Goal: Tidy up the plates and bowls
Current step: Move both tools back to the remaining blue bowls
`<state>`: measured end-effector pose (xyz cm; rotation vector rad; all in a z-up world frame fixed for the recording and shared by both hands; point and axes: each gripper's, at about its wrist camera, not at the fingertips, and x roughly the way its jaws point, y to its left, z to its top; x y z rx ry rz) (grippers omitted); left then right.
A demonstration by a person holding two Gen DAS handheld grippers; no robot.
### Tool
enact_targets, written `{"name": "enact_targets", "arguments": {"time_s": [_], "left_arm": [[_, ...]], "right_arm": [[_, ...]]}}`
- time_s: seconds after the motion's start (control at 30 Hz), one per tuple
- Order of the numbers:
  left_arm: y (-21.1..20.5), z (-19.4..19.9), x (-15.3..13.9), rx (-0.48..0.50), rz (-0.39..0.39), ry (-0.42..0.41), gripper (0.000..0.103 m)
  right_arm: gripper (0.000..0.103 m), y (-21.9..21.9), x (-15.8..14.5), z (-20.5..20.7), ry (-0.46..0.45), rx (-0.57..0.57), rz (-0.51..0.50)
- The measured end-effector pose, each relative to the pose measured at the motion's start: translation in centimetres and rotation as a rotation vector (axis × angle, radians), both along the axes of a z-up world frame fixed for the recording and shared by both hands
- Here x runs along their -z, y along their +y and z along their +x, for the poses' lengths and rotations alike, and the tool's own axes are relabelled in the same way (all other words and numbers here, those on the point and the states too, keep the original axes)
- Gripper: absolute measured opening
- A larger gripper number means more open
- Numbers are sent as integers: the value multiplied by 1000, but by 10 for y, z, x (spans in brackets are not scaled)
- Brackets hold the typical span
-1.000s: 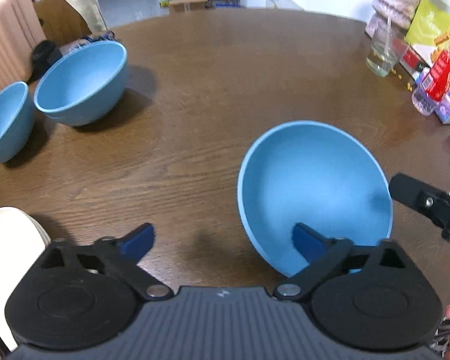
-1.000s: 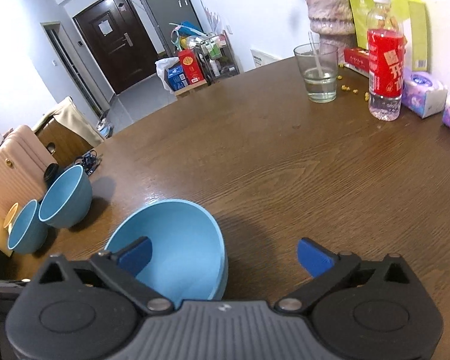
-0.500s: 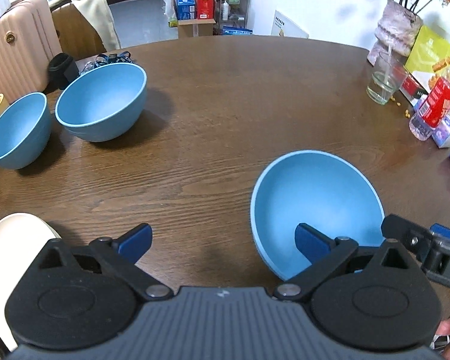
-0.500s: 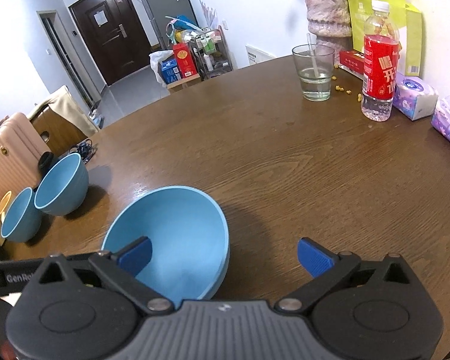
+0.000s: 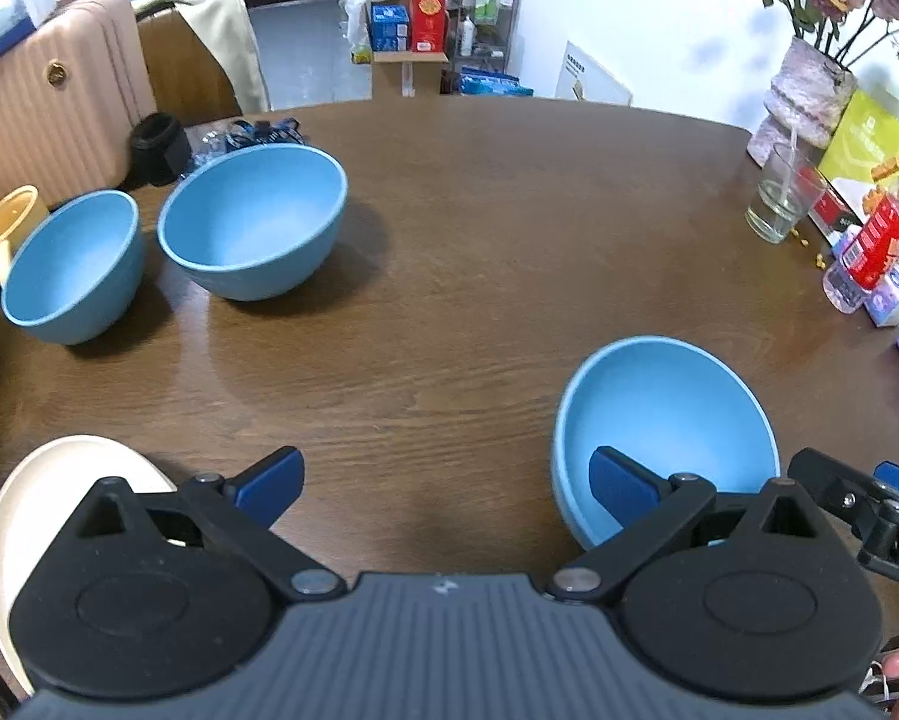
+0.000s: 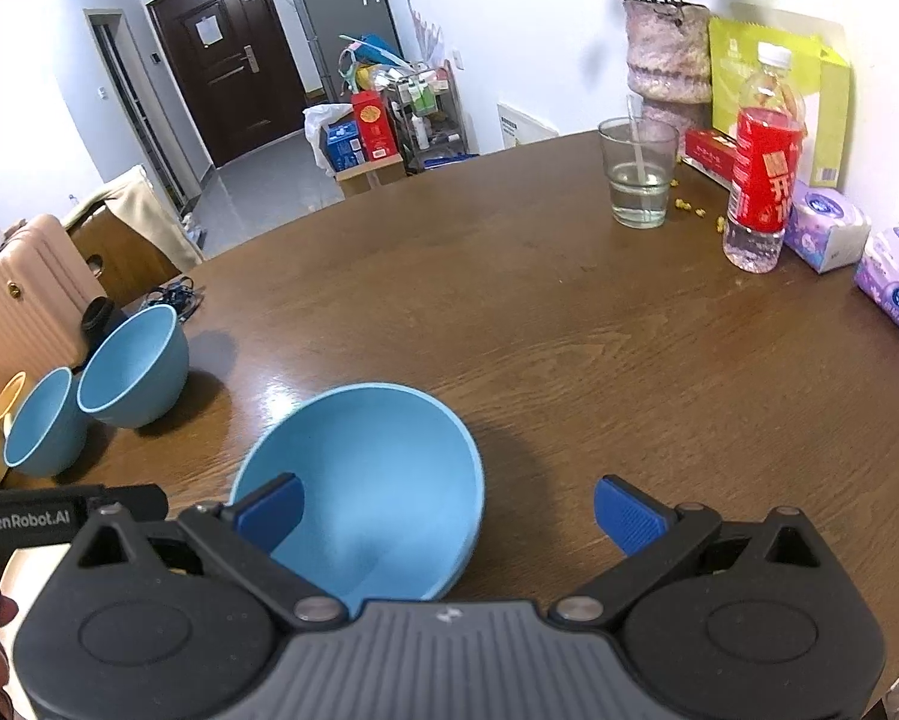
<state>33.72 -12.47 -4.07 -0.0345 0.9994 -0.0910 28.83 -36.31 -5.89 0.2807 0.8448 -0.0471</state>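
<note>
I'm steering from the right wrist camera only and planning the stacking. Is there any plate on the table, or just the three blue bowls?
Observer: Yes, one cream plate lies at the near table edge, left of the left gripper.
Operator: Is that gripper holding anything?
Observer: No. Its jaws stand wide open. Its right finger overlaps the near blue bowl in the left wrist view but clamps nothing.

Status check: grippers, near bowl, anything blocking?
Both grippers, left and right, open, empty. Near bowl on table, ungripped. Path clear.
</note>
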Motion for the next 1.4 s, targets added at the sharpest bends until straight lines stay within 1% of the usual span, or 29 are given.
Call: {"name": "enact_targets", "arguments": {"time_s": [0.37, 0.83, 1.2, 1.4], "left_arm": [[37, 6, -24, -58, -1, -55, 103], [88, 11, -42, -119, 3, -82, 103], [128, 25, -67, -125, 10, -110, 103], [146, 36, -84, -125, 12, -116, 103]], "right_arm": [[103, 36, -20, 15, -14, -46, -18], [103, 93, -45, 41, -38, -130, -29], [103, 143, -60, 70, -43, -204, -33], [103, 165, -77, 85, -50, -226, -27]]}}
